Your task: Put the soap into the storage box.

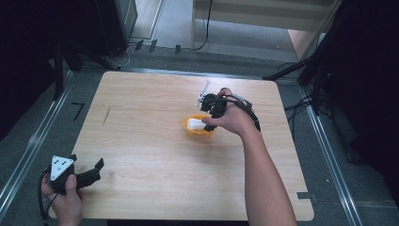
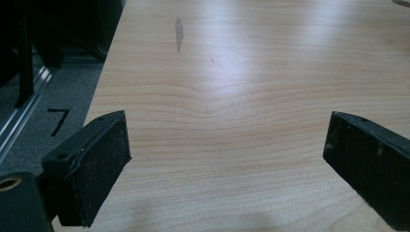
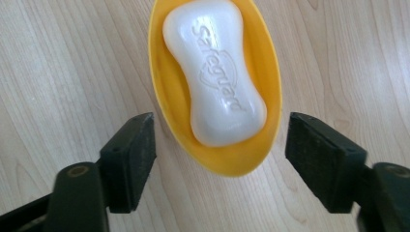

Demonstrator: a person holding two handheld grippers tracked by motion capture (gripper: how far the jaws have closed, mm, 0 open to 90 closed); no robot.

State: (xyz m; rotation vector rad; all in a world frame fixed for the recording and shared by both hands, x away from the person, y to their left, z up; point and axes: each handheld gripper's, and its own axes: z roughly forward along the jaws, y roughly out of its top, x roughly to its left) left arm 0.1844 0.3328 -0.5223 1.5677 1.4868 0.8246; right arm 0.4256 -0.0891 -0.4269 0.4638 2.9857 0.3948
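Your right gripper (image 3: pixel 220 162) stood released above the near end of the yellow soap dish (image 3: pixel 167 92), its jaws spread to either side of that end and touching neither the dish nor its contents; nothing was pressed between the pads. The white soap bar (image 3: pixel 215 72), waisted in outline and embossed with lettering, lay lengthwise inside the soap dish, resting on its floor and clear of the jaws. In the high view your right gripper (image 1: pixel 207 123) sat at the right edge of the soap dish (image 1: pixel 197 131), with your right hand (image 1: pixel 235 120) wrapped around its body just beyond that edge and its cable looping over your wrist; the soap bar (image 1: pixel 194 124) showed as a pale patch in the dish. The soap dish itself rested on the wooden table (image 1: pixel 155 155), somewhat right of the table's middle. Your left gripper (image 1: pixel 91 172) was held well apart from the soap dish, at the table's near left corner, in your left hand (image 1: pixel 66 197). Its jaws were also released, standing wide over bare wood, as the left gripper (image 2: pixel 227 154) view confirmed, with nothing between the pads. A dark smudge (image 2: pixel 179 34) marked the table far left of the soap dish.
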